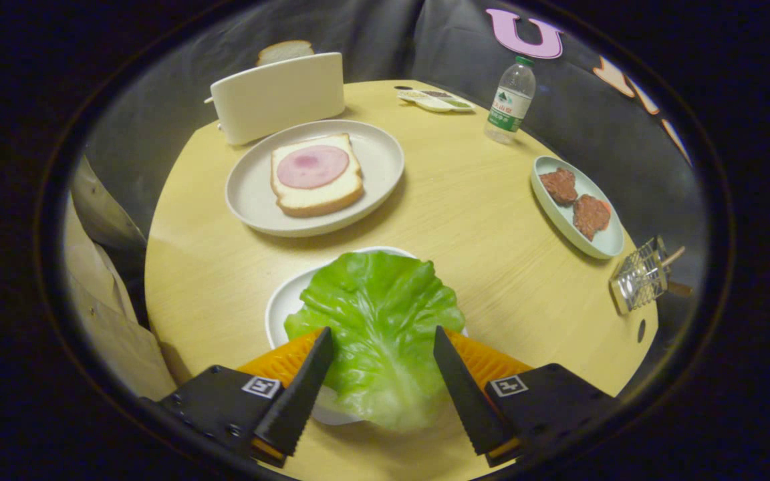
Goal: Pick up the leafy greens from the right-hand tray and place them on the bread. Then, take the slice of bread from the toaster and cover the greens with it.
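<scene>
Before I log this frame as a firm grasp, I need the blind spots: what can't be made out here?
- Tool grip: the lettuce leaf lies between the fingers; contact with the pads is unclear.
- White dish: mostly covered by the leaf.
- Toaster slice: just its top pokes out.
- Bottle label: too small.

No legible text anywhere.

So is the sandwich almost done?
Not yet. The gripper is open with the lettuce between its fingers, over its tray. The bread on the plate has only ham. The top slice is in the toaster.
</scene>
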